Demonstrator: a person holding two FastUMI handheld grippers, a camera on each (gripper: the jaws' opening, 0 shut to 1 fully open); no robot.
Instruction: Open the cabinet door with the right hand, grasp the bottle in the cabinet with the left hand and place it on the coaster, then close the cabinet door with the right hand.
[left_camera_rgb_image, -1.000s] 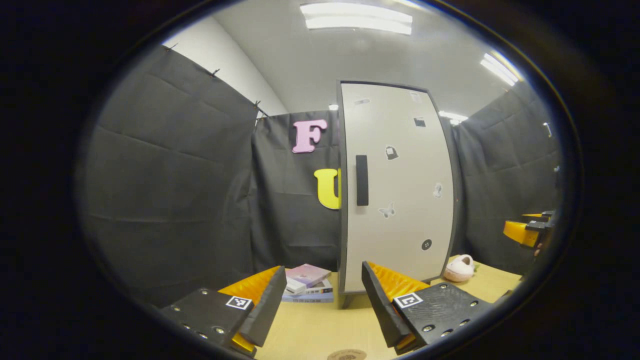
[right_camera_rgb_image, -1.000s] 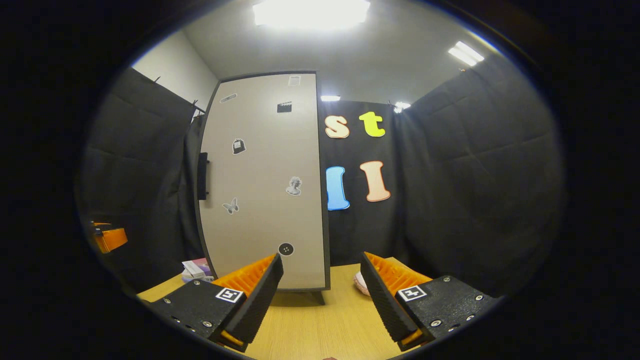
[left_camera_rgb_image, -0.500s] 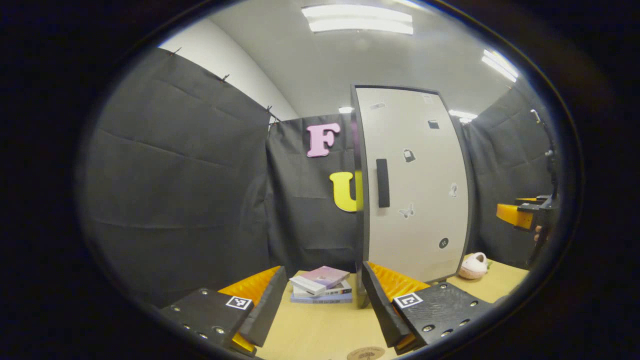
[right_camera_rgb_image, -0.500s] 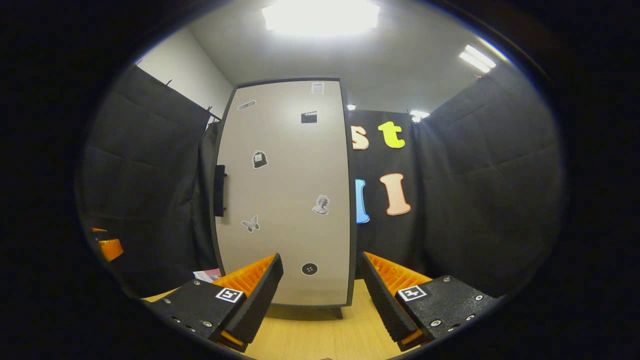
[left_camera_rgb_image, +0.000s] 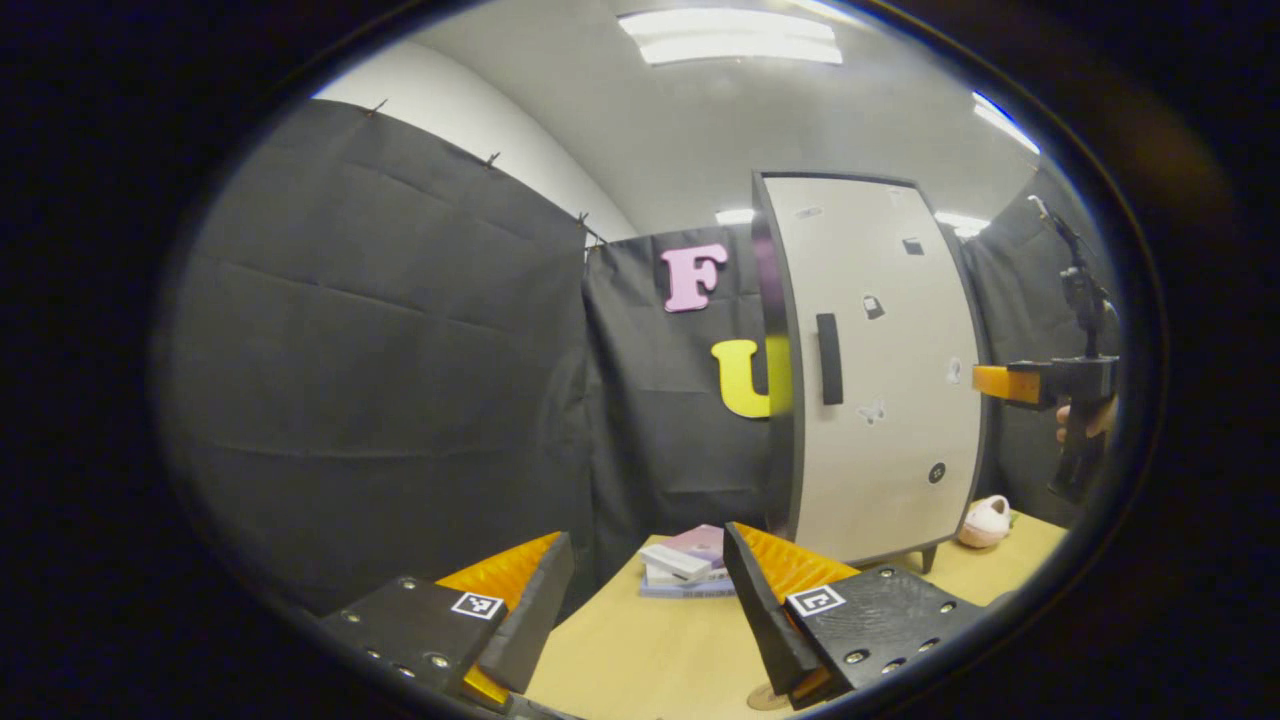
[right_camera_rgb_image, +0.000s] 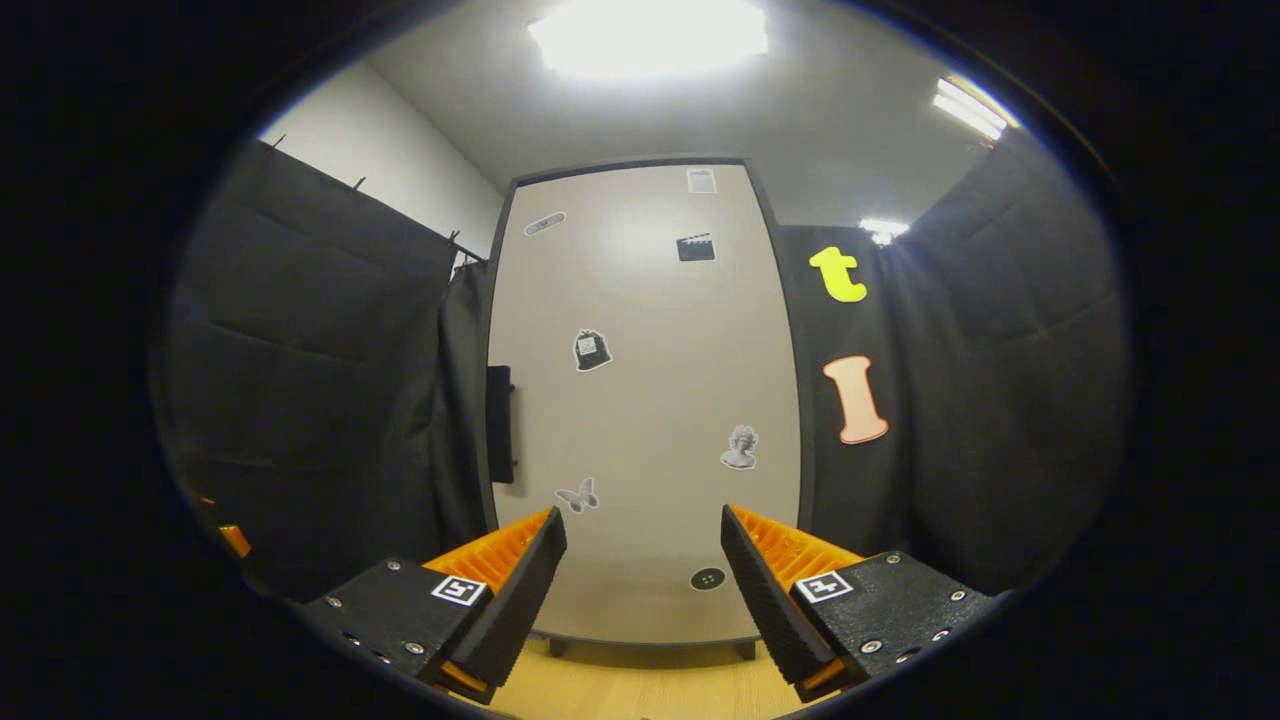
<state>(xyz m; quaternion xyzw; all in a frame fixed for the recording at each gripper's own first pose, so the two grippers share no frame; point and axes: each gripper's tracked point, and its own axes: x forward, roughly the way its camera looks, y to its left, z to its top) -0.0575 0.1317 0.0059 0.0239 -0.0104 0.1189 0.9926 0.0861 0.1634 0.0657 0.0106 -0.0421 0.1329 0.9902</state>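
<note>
While spread wide, right gripper fingers frame the shut cabinet door.

Worktop: light wood. In left gripper view, cabinet stands on short legs at 2 o'clock, book stack just beside it at its 8 o'clock, pink slipper at its 4 o'clock. Coaster edge at 6 o'clock.
</note>
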